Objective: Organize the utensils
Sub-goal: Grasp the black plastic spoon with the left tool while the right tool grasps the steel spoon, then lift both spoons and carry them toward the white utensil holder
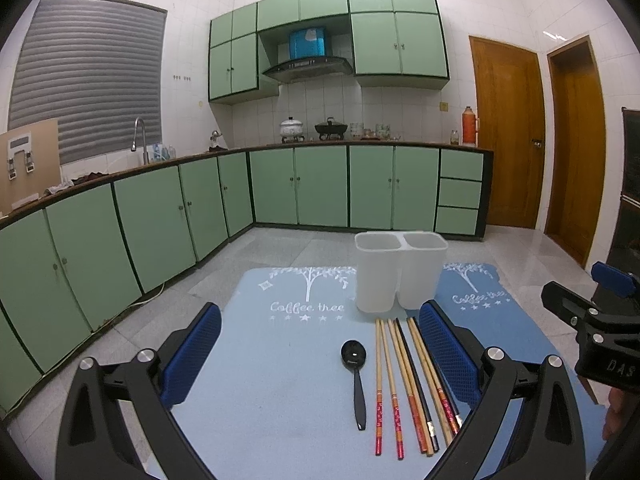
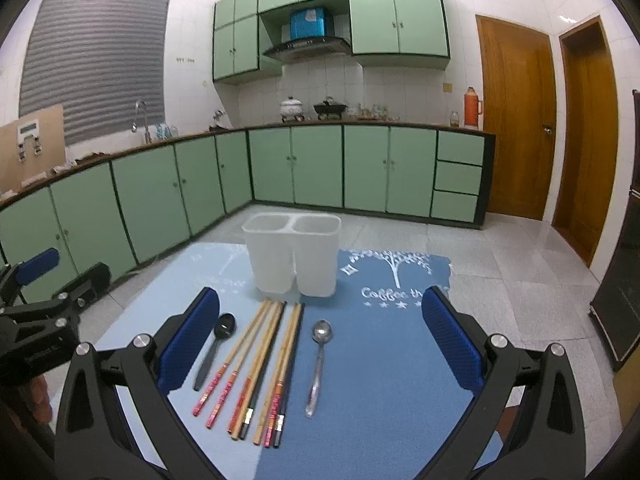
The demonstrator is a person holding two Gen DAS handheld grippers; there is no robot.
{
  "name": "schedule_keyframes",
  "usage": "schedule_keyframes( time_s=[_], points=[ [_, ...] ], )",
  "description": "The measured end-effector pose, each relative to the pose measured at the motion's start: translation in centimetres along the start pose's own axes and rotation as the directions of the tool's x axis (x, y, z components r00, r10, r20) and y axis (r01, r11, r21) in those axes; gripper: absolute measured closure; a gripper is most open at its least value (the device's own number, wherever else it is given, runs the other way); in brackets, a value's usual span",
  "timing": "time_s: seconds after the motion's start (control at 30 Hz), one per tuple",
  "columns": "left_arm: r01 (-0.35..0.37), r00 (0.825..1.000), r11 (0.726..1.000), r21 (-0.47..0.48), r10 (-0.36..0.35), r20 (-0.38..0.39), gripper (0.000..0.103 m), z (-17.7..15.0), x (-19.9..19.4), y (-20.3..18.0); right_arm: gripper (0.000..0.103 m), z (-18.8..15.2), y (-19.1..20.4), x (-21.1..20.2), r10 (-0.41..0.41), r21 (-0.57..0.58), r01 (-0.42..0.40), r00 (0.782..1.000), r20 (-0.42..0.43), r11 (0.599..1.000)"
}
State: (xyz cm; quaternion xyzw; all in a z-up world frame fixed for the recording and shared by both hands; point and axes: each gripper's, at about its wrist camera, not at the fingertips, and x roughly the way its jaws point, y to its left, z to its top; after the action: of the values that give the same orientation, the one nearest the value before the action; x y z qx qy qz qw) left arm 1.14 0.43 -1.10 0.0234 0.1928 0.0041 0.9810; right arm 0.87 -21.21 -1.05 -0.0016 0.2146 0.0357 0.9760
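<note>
Utensils unsorted beside empty white two-compartment plastic holder (image 2: 292, 256).
Both grippers, left (image 1: 320, 356) and right (image 2: 320, 344), gape wide, empty; next likely gripping bamboo chopsticks (image 2: 256, 360).

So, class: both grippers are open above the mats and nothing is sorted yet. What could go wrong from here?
1. The wooden chopsticks lie packed side by side, so jaws may pinch several or scatter them.
2. The tall white two-compartment plastic holder stands free on the mat; a nudge could tip it.
3. The metal spoon with a clear handle lies flat, so it may slip from the jaws.
</note>
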Motion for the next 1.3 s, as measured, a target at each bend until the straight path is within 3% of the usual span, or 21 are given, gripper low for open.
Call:
schedule_keyframes(
  time_s=[0.23,0.47,0.57,0.7,0.93,1.03,1.3],
  points=[
    [-0.021,0.992,1.000,0.020,0.023,-0.120,0.006,-0.7,4.9,0.6,0.005,-1.1,-0.9,4.7,-0.027,-0.003,0.027,0.990,-0.135,1.000],
    [-0.012,0.961,1.000,0.016,0.016,-0.276,0.006,-2.1,11.3,0.9,0.006,-1.9,-1.2,11.0,0.003,-0.003,-0.004,0.957,-0.291,1.000],
    [-0.011,0.943,1.000,0.016,0.016,-0.333,0.007,-2.7,14.0,0.7,0.010,-2.4,-1.0,13.8,0.012,-0.007,-0.016,0.936,-0.353,1.000],
    [0.000,0.922,1.000,0.021,0.008,-0.387,0.008,-3.7,16.7,0.4,0.026,-3.2,-0.9,17.8,0.033,0.010,-0.031,0.894,-0.447,0.999],
    [0.029,0.899,0.999,0.024,-0.016,-0.437,0.009,-4.7,19.7,-0.7,0.044,-4.5,-0.1,22.4,0.044,0.024,-0.037,0.828,-0.559,0.999],
    [0.037,0.887,0.999,0.013,-0.027,-0.460,0.009,-5.0,20.9,-0.9,0.045,-5.0,0.0,23.6,0.062,0.054,-0.038,0.804,-0.591,0.998],
    [0.039,0.869,0.999,0.011,-0.029,-0.494,0.009,-5.7,23.0,-1.3,0.048,-5.4,0.6,24.1,0.041,0.029,-0.029,0.810,-0.585,0.999]
  ],
)
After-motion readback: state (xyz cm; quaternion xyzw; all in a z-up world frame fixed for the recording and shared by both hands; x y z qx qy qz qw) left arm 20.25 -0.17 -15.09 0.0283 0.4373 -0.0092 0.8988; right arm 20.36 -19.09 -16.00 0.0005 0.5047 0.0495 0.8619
